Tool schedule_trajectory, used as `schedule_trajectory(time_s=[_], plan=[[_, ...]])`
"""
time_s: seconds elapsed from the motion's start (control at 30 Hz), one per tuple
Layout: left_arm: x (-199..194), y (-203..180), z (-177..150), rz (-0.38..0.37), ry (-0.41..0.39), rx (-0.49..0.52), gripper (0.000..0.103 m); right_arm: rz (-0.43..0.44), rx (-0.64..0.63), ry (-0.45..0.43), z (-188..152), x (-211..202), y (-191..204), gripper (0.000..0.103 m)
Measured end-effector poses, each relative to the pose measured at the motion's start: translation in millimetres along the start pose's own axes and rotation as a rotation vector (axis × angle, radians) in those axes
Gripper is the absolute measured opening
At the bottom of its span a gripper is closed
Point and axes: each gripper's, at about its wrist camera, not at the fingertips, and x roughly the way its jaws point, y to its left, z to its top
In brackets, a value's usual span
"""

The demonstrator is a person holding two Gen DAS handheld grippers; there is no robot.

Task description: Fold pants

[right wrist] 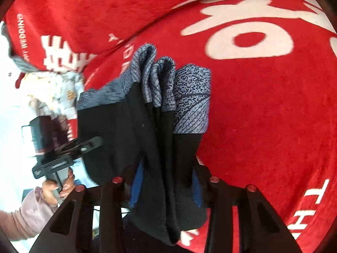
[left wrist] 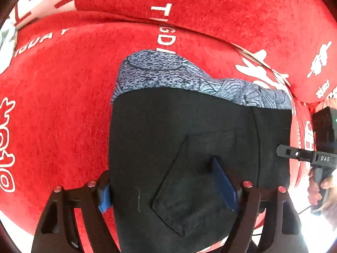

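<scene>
The black pants [left wrist: 189,147] have a grey patterned waistband [left wrist: 189,78] and hang folded over a red velvet cover [left wrist: 63,105]. A back pocket faces the left wrist camera. My left gripper [left wrist: 168,187] is shut on a wide fold of the black cloth, blue pads at both sides. My right gripper [right wrist: 166,187] is shut on the bunched layers of the pants [right wrist: 151,139], with the waistband [right wrist: 189,97] pointing away. Each gripper shows in the other's view: the right one [left wrist: 282,150] at the pants' right edge, the left one [right wrist: 92,144] at their left edge.
The red cover with white lettering [right wrist: 252,38] fills the background in both views. A white patterned cloth [right wrist: 54,92] lies at the left in the right wrist view. A hand [right wrist: 61,187] in a pink sleeve holds the left gripper's handle.
</scene>
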Motion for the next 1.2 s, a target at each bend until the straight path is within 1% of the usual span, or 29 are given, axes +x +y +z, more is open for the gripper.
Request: schedule_trajectory(time_s=[0.07, 0.1, 0.17, 0.2, 0.23, 0.27, 0.3, 0.33, 0.37, 0.4, 0.43, 0.47, 0.5, 0.53, 0.57, 0.6, 0.67, 0.7, 0.73, 0.77, 0.83, 0.87, 1.1, 1.13, 1.17, 1.2], plan=[[-2.4, -0.2, -1.5, 0.034, 0.003, 0.004, 0.092, -0.052, -0.004, -0.009, -1.7, -1.1, 3.4, 0.054], [-3.5, -3.0, -1.7, 0.047, 0.004, 0.01, 0.092, -0.081, -0.007, -0.014, -2.8, -2.1, 7.4, 0.054], [-9.7, -9.2, -1.3, 0.102, 0.005, 0.015, 0.092, -0.158, -0.009, -0.031, -6.0, -7.3, 18.7, 0.054], [-18.8, -11.0, -1.7, 0.141, -0.02, 0.013, 0.092, -0.214, -0.025, -0.051, -8.4, -14.7, 26.6, 0.054], [-24.5, -13.4, 0.9, 0.166, -0.054, 0.008, 0.092, -0.245, -0.043, -0.07, -10.3, -20.5, 32.6, 0.054], [-35.6, -13.7, 2.2, 0.18, -0.094, 0.0, 0.092, -0.259, -0.07, -0.101, -9.4, -28.9, 44.4, 0.05], [-45.0, -12.6, 5.2, 0.192, -0.131, -0.015, 0.092, -0.244, -0.099, -0.136, -11.0, -38.9, 54.5, 0.042], [-49.4, -11.2, 9.1, 0.209, -0.151, -0.03, 0.092, -0.24, -0.122, -0.157, -11.5, -47.0, 60.7, 0.026], [-50.5, -9.4, 14.6, 0.231, -0.162, -0.042, 0.092, -0.252, -0.139, -0.169, -9.8, -48.9, 66.2, 0.025], [-46.0, -6.7, 22.9, 0.269, -0.161, -0.052, 0.092, -0.271, -0.161, -0.176, -7.1, -48.5, 72.3, 0.025], [-38.3, -5.2, 29.0, 0.305, -0.148, -0.059, 0.092, -0.292, -0.185, -0.169, -1.4, -41.4, 78.1, 0.025], [-26.2, -4.2, 35.4, 0.325, -0.127, -0.062, 0.095, -0.31, -0.19, -0.153, 3.1, -33.4, 79.1, 0.025], [-11.5, -0.1, 40.1, 0.348, -0.107, -0.066, 0.1, -0.338, -0.187, -0.134, 8.5, -22.1, 79.9, 0.025], [-2.5, 1.2, 41.8, 0.367, -0.105, -0.065, 0.103, -0.381, -0.183, -0.112, 14.5, -8.0, 75.1, 0.024], [2.2, 2.7, 42.6, 0.356, -0.116, -0.059, 0.103, -0.402, -0.187, -0.111, 17.0, 1.1, 74.9, 0.022], [2.8, 3.5, 43.3, 0.339, -0.129, -0.054, 0.103, -0.426, -0.198, -0.118, 20.9, 8.2, 70.7, 0.021], [-0.1, 4.1, 43.5, 0.331, -0.128, -0.051, 0.103, -0.444, -0.204, -0.155, 25.3, 8.4, 69.0, 0.021], [-1.2, 3.7, 43.2, 0.329, -0.124, -0.05, 0.103, -0.446, -0.195, -0.156, 27.2, 6.8, 68.0, 0.021], [-4.0, 3.4, 42.1, 0.329, -0.119, -0.049, 0.103, -0.451, -0.183, -0.154, 27.6, 4.2, 65.3, 0.021], [-6.9, 2.7, 40.8, 0.331, -0.112, -0.043, 0.103, -0.453, -0.168, -0.147, 26.9, 1.6, 62.5, 0.03], [-9.6, -1.2, 38.8, 0.339, -0.095, -0.032, 0.103, -0.407, -0.116, -0.141, 23.9, -8.0, 55.3, 0.03], [-13.1, -4.0, 36.0, 0.346, -0.095, -0.029, 0.103, -0.399, -0.097, -0.141, 20.9, -13.1, 52.8, 0.03], [-41.7, -25.6, 0.3, 0.355, -0.097, -0.027, 0.103, -0.389, -0.05, -0.129, -16.9, -40.5, 60.3, 0.031], [-44.6, -29.4, -5.0, 0.36, -0.096, -0.028, 0.103, -0.389, -0.04, -0.124, -24.2, -43.0, 62.7, 0.036], [-46.9, -33.4, -10.4, 0.365, -0.095, -0.027, 0.103, -0.39, -0.035, -0.119, -28.6, -42.8, 65.1, 0.047], [-49.1, -38.8, -16.5, 0.368, -0.092, -0.022, 0.103, -0.387, -0.03, -0.117, -34.0, -43.8, 68.4, 0.052]])
